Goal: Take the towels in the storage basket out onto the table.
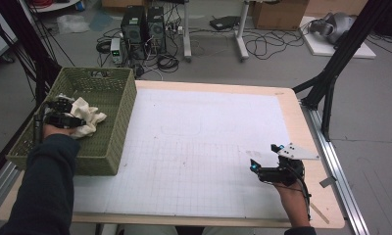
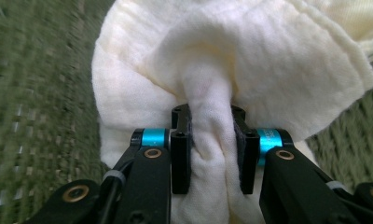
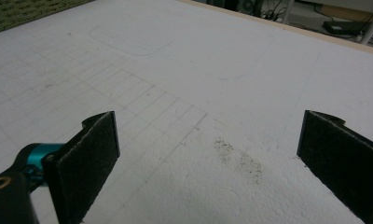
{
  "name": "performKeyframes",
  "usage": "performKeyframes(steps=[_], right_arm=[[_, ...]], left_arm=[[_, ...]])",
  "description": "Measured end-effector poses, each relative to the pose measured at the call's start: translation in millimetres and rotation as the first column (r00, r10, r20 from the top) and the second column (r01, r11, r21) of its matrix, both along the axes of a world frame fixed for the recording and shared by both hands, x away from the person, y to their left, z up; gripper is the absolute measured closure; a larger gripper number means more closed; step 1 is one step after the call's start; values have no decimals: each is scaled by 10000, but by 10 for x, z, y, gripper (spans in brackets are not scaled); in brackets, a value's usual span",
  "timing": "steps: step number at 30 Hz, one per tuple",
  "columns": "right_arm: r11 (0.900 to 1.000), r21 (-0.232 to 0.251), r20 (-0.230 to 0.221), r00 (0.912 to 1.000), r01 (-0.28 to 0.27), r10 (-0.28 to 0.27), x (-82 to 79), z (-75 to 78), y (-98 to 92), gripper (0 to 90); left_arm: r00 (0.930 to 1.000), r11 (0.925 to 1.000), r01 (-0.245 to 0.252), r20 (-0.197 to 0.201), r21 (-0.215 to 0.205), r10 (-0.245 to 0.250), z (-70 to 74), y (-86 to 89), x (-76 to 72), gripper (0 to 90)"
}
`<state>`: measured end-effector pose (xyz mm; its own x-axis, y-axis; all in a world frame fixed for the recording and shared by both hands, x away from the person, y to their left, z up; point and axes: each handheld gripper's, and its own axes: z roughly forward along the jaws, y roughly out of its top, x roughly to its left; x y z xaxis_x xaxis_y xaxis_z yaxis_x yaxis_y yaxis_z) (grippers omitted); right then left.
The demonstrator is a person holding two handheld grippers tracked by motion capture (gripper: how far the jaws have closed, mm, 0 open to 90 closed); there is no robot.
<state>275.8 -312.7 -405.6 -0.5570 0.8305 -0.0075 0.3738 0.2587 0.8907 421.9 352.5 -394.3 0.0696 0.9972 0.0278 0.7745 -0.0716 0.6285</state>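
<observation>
L tongs pinch cloth in basket | R tongs wide, idle

The high view looks forward and down from above the near edge of the worktop. The left tool camera sits very close to the cloth in the basket at far left. The right tool camera looks low across the worktop toward that basket, which the high view also shows.
</observation>
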Motion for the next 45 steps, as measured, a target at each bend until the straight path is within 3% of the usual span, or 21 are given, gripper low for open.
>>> performKeyframes(steps=[4, 6, 12, 15, 19, 22, 28, 29, 33, 38, 39, 41, 44, 45], right_arm=[[10000, 34, -9, 10000, 45, -45, -17, 8, -15, 47], [10000, 73, 27, 10000, 61, -62, -22, 11, -21, 48], [10000, 30, 42, 10000, 61, -61, -23, 11, -18, 47], [10000, 27, 8, 10000, 50, -50, -22, 15, -5, 48], [10000, 51, 10, 10000, 5, -5, -13, 14, 14, 47], [10000, 43, 30, 10000, -36, 36, -10, 18, 25, 48], [10000, 33, 1, 10000, -76, 76, -3, 20, 46, 47], [10000, 24, 5, 10000, -80, 80, -3, 19, 48, 47], [10000, 14, 22, 10000, -86, 86, 0, 16, 45, 47], [9998, 177, -52, 9999, -116, 117, 1, 13, 48, 48], [9998, 181, -59, 9999, -127, 128, 2, 13, 48, 47], [9998, 152, -41, 9999, -157, 158, 7, 12, 55, 47], [9997, 79, -50, 9998, -214, 214, 8, 9, 69, 47], [9997, 50, -40, 9997, -229, 229, 9, 10, 71, 47]], left_arm=[[9928, 9932, -596, 976, -996, 694, 82, 97, -53, 740], [9865, 9895, -562, 1454, -1329, 756, 130, 120, -80, 739], [9612, 9875, -294, 2668, -1549, 705, 259, 123, -162, 742], [9451, 9860, -113, 3204, -1662, 648, 326, 132, -213, 743], [9166, 9839, 189, 3961, -1777, 539, 418, 148, -295, 742], [9004, 9842, 379, 4330, -1727, 413, 460, 153, -341, 742], [8778, 9832, 596, 4781, -1725, 306, 513, 185, -413, 742], [8716, 9832, 676, 4896, -1696, 245, 523, 184, -426, 742], [8350, 9792, 1020, 5502, -1756, 117, 565, 178, -493, 740], [8058, 9724, 1479, 5921, -1804, -127, 595, 191, -569, 739], [7942, 9689, 1638, 6074, -1855, -179, 608, 194, -593, 739], [7773, 9637, 1865, 6286, -1910, -259, 635, 189, -629, 738], [7577, 9588, 2159, 6510, -1846, -452, 674, 161, -684, 738], [7453, 9559, 2314, 6645, -1810, -546, 694, 142, -712, 738]])
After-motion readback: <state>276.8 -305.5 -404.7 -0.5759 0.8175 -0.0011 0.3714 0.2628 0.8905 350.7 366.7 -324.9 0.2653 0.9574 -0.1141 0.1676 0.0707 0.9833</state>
